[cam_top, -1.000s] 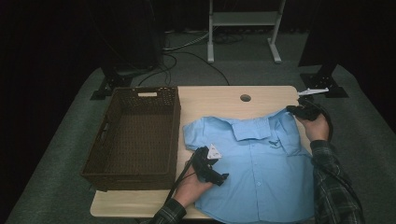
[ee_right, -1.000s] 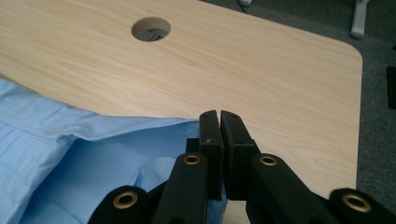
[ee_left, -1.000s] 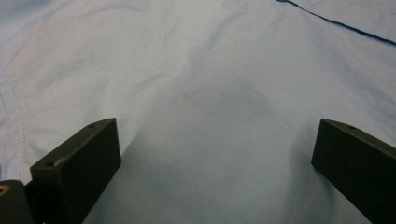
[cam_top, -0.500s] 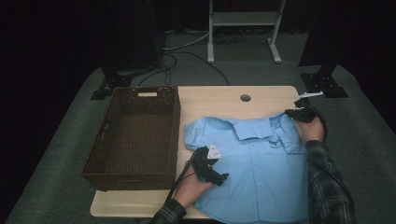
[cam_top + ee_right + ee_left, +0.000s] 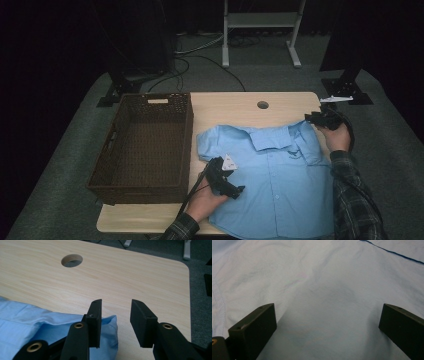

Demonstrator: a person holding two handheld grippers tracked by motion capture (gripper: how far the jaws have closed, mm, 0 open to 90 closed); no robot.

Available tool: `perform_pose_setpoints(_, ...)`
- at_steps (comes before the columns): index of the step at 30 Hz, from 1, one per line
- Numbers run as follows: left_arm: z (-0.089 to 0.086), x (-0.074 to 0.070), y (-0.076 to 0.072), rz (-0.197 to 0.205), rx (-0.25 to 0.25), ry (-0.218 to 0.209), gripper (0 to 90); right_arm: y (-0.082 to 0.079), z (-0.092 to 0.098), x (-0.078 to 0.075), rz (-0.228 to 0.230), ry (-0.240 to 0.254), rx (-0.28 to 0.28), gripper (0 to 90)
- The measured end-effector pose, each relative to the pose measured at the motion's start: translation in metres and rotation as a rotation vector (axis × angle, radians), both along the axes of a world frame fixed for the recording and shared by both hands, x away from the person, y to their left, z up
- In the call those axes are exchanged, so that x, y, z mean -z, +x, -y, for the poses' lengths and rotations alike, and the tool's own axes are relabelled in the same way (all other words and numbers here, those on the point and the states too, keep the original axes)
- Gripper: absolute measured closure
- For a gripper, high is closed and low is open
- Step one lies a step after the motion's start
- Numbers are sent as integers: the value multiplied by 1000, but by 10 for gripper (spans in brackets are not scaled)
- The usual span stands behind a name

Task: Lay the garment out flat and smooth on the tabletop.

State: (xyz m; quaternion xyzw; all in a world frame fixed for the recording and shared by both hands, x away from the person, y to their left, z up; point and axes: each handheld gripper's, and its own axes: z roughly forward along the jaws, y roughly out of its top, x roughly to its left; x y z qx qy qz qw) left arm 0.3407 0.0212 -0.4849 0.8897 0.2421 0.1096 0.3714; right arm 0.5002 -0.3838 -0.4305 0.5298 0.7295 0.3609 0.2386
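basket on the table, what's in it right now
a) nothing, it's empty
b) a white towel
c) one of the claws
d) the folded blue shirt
a: in the high view the brown wicker basket shows only its bare woven floor, while the blue shirt lies flat on the table to its right.

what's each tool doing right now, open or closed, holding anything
Left tool: open, jaws wide over the light blue shirt, gripping nothing.
Right tool: open, jaws just been opening; shirt sleeve edge beside one jaw, not held.
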Motion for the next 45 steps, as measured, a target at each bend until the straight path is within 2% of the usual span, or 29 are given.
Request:
perform_pose_setpoints(7, 0, 0, 0, 0, 0, 0, 1, -15, -1, -11, 9, 5, -26, 599)
perform_pose_setpoints(12, 0, 0, 0, -1, 0, 2, 0, -32, -3, -13, -4, 0, -61, 604)
perform_pose_setpoints(16, 0, 0, 0, -1, 0, 2, 1, -47, -6, -13, -7, 14, -78, 614)
perform_pose_setpoints(21, 0, 0, 0, -1, 0, 2, 0, -63, -10, -11, -21, -7, -104, 616)
perform_pose_setpoints(27, 0, 0, 0, -1, -1, 1, 1, -76, -17, 0, -45, -32, -138, 626)
perform_pose_setpoints(36, 0, 0, 0, -1, -1, 1, 0, -83, -30, 15, -74, -31, -174, 637)
perform_pose_setpoints(45, 0, 0, 0, -1, -1, 1, 1, -79, -38, 29, -111, -54, -186, 639)
